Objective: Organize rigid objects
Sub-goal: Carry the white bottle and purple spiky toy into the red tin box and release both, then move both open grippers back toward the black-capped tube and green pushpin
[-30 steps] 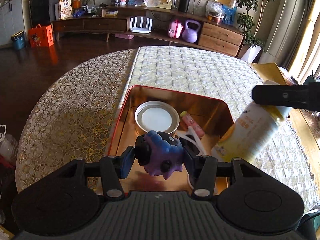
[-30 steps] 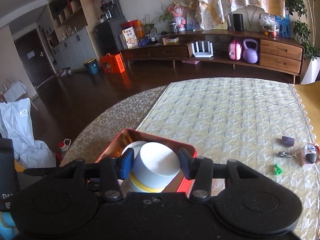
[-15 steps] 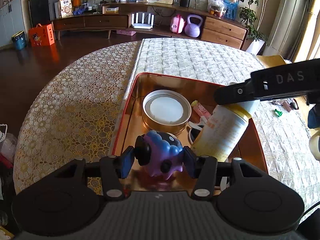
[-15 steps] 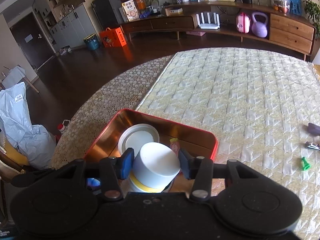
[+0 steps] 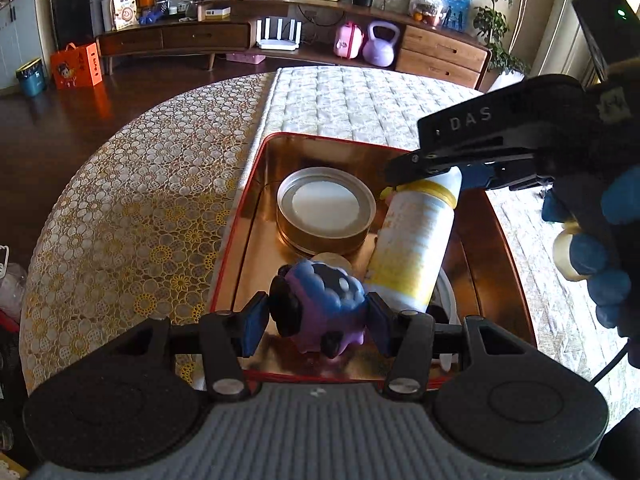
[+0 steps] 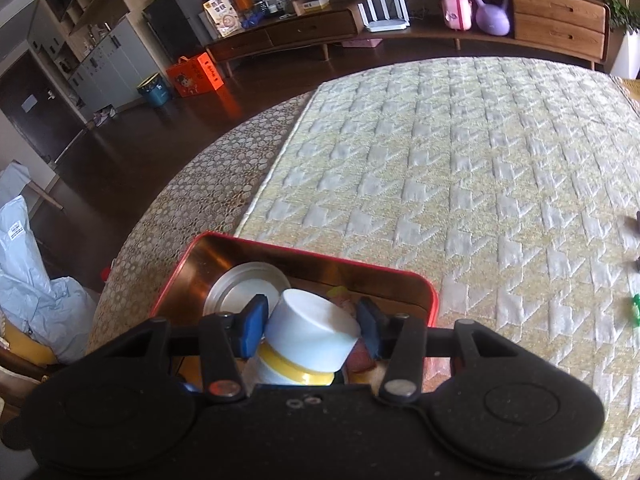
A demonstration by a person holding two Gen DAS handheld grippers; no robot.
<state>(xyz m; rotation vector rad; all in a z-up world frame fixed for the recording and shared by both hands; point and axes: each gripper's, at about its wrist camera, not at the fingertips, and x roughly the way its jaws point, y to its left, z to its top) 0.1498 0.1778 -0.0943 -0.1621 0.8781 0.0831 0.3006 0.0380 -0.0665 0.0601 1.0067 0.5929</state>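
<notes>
- Two handheld grippers meet over a red tin tray (image 5: 256, 184) with a gold-coloured inside, set on a round worktop (image 5: 132, 216) dressed in a lace cloth and a quilted runner (image 6: 460, 168).
- The left gripper (image 5: 318, 316) has its blue-padded fingers (image 5: 253, 322) pressed on either side of a purple and blue toy figure (image 5: 320, 308), held just above the near end of the tray.
- The right gripper (image 6: 310, 326) is clamped on the white cap (image 6: 312, 330) of a pale bottle with a yellow collar (image 5: 416, 240); seen from the left wrist, the bottle leans into the tray with its base low among the contents and its capped top up at the right.
- A hand in a blue glove (image 5: 592, 248) carries the right gripper at the right edge of the left wrist view.
- A round metal lid with a white centre (image 5: 326, 208) lies flat in the far part of the tray, just beside the bottle.
- Other small items sit under and behind the bottle, too hidden to identify.
- Out on the runner, well apart from the tray, a small green object (image 6: 635, 309) shows at the right edge of the right wrist view.
- Beyond the worktop: a dark wood floor, a long low sideboard (image 5: 256, 36), a purple kettlebell (image 5: 380, 46), a pink case (image 5: 348, 40) and an orange box (image 5: 78, 66).
</notes>
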